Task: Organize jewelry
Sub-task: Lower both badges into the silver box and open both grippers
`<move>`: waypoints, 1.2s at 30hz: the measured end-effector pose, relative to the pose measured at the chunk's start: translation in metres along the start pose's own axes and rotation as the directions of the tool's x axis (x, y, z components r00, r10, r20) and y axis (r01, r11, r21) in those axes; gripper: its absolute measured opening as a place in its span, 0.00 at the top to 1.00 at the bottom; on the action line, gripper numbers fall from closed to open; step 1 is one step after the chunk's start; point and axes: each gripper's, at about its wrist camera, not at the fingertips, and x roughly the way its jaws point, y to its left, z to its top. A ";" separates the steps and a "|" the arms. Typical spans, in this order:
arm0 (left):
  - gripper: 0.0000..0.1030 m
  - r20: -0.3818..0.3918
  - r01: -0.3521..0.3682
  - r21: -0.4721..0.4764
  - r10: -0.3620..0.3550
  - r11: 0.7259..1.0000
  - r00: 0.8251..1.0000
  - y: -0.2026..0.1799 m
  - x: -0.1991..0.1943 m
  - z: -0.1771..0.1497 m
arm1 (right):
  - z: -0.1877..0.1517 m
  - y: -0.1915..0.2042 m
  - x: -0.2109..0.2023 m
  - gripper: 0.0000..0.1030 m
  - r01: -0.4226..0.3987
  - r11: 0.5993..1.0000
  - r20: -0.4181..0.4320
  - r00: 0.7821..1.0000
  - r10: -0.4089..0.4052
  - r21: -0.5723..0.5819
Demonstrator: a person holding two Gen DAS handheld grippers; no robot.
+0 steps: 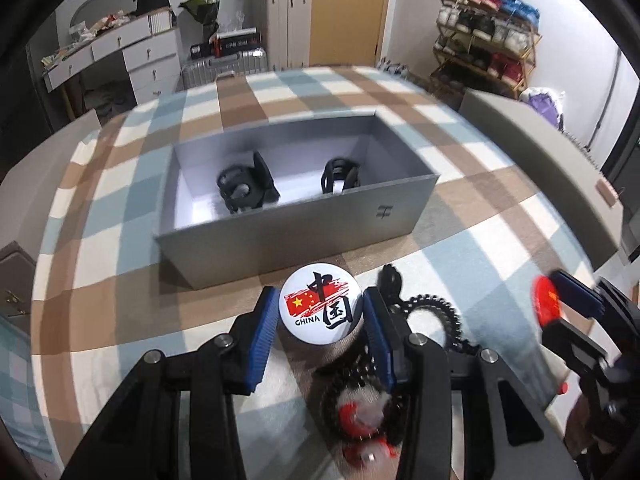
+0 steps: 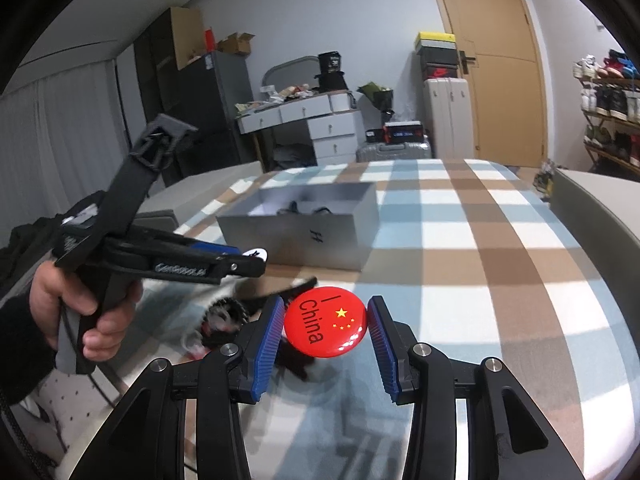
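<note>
Beyond my checked bedspread (image 1: 460, 216), taking the wooden door (image 1: 348, 8) as reference:
- white suitcase (image 1: 283, 26), just left of door, shoeboxes stacked on top
- silver suitcase (image 1: 224, 68), further left, lying low
- white drawer desk (image 1: 132, 54), far left, cluttered top
- shoe rack (image 1: 486, 40), right of door, full of shoes

left gripper (image 1: 320, 320): lower centre of its view, fingers clamped | right gripper (image 2: 326, 330): lower centre, fingers clamped | left hand (image 2: 80, 312): left edge, gripping handle
</note>
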 end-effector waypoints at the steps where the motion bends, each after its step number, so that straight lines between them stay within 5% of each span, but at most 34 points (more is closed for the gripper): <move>1: 0.64 0.010 0.005 -0.004 -0.005 1.000 1.000 0.001 -0.004 0.001 | 0.005 0.001 0.002 0.59 -0.021 1.000 0.002 1.000 0.021 0.007; 9: 0.64 0.115 0.009 -0.031 -0.005 0.999 0.993 0.024 -0.038 0.024 | 0.057 -0.001 0.024 0.59 -0.178 0.981 0.018 0.984 0.177 0.075; 19: 0.64 0.145 0.041 -0.041 -0.034 0.998 0.989 0.057 -0.024 0.055 | 0.118 -0.002 0.077 0.59 -0.291 0.946 0.001 0.956 0.294 0.139; 28: 0.64 0.104 0.107 -0.098 -0.097 0.989 0.990 0.070 0.009 0.064 | 0.130 -0.023 0.146 0.59 -0.314 0.899 -0.095 0.929 0.357 0.305; 36: 0.64 0.066 0.105 -0.073 -0.100 0.992 0.993 0.067 0.024 0.062 | 0.117 -0.023 0.177 0.59 -0.223 0.931 -0.222 0.930 0.291 0.288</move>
